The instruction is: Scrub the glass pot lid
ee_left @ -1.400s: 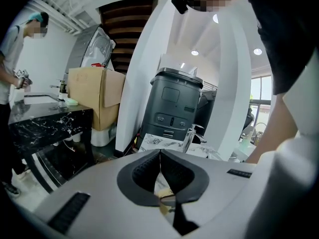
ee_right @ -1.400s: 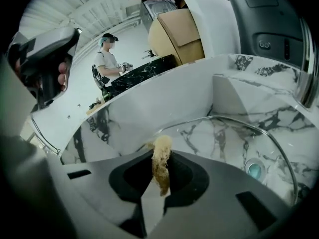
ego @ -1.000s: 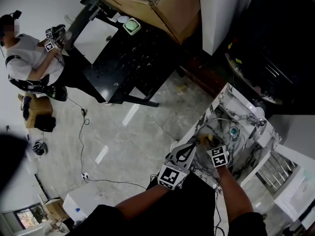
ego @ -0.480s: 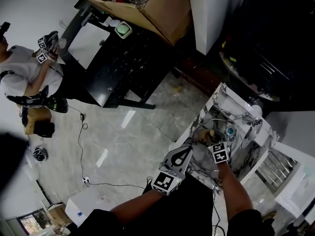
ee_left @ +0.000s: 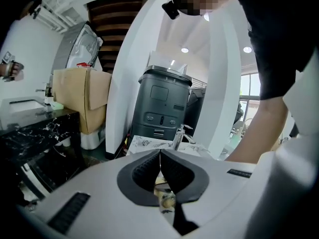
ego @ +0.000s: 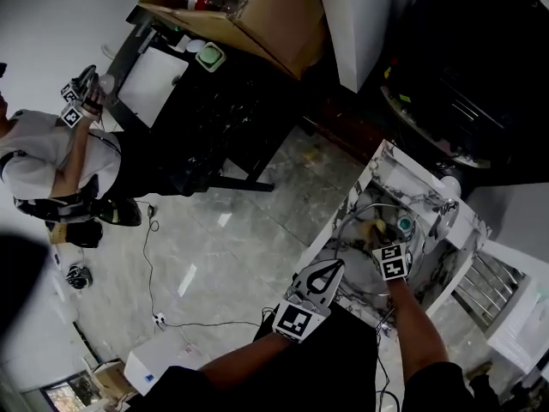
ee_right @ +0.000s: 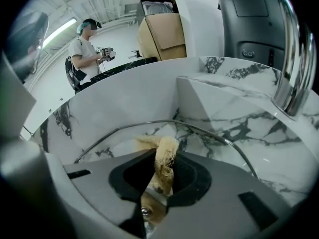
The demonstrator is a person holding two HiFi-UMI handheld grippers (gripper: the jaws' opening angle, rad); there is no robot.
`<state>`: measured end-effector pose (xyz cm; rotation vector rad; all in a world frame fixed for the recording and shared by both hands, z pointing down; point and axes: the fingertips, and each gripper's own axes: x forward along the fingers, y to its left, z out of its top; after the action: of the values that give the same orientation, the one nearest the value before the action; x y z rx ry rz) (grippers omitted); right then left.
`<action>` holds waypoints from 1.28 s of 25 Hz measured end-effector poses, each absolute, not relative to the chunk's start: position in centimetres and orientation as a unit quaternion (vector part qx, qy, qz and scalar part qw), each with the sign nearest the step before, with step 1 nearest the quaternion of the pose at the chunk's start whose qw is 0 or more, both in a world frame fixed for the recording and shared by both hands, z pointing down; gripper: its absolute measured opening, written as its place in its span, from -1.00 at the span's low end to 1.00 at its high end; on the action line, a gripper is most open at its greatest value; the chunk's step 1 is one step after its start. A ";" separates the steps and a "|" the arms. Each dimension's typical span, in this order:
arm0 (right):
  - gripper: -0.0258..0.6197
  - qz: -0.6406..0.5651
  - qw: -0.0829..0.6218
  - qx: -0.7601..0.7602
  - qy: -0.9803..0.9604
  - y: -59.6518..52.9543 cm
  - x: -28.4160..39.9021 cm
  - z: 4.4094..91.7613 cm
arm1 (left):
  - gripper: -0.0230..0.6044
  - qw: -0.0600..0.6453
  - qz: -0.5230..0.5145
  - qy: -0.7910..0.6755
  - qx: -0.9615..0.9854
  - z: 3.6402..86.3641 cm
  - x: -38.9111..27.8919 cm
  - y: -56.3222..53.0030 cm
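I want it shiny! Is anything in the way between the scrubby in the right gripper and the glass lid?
Nothing visible is in the way. The right gripper holds the loofah scrubber right at the glass lid, inside the marble sink.

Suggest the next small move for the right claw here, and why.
Probably sweep the loofah scrubber across the glass lid. The right claw is shut on the scrubber, whose tip points at the glass inside the lid's rim, with the lid lying in the marble sink.
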<state>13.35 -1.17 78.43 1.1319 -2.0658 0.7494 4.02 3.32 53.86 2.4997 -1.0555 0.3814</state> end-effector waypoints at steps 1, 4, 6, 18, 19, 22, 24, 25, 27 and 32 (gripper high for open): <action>-0.71 0.286 0.331 0.437 -0.786 -1.2 13.6 78.4 | -0.87 0.205 0.138 -0.380 0.892 54.1 4.0 3.2; -0.71 0.289 0.332 0.452 -0.776 -1.3 14.7 78.3 | -0.87 0.208 0.156 -0.375 0.890 54.6 3.8 2.9; -0.71 0.283 0.332 0.459 -0.774 -1.2 15.5 78.3 | -0.87 0.203 0.165 -0.372 0.891 54.7 3.8 2.8; -0.71 0.293 0.339 0.507 -0.736 -0.1 20.9 78.3 | -0.87 0.194 0.161 -0.378 0.891 54.4 4.6 3.1; -0.71 0.294 0.339 0.510 -0.734 0.0 21.3 78.3 | -0.87 0.196 0.162 -0.378 0.890 54.4 4.5 3.1; -0.71 0.291 0.345 0.520 -0.725 0.5 22.3 78.0 | -0.87 0.200 0.158 -0.394 0.883 54.2 4.0 2.5; -0.71 0.287 0.350 0.528 -0.718 0.8 23.0 77.9 | -0.87 0.198 0.160 -0.402 0.879 54.2 3.7 2.2; -0.71 0.288 0.353 0.531 -0.714 1.0 23.4 77.9 | -0.87 0.199 0.160 -0.403 0.879 54.3 3.6 2.2; -0.71 0.298 0.355 0.537 -0.705 1.6 24.0 78.0 | -0.87 0.203 0.156 -0.402 0.879 54.2 3.5 2.4; -0.71 0.313 0.352 0.550 -0.690 2.7 25.3 78.0 | -0.87 0.218 0.152 -0.401 0.877 54.3 3.7 4.0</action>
<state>25.25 2.71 78.01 1.4235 -1.7849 0.8090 3.68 4.04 54.28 2.4278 -1.1089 0.4196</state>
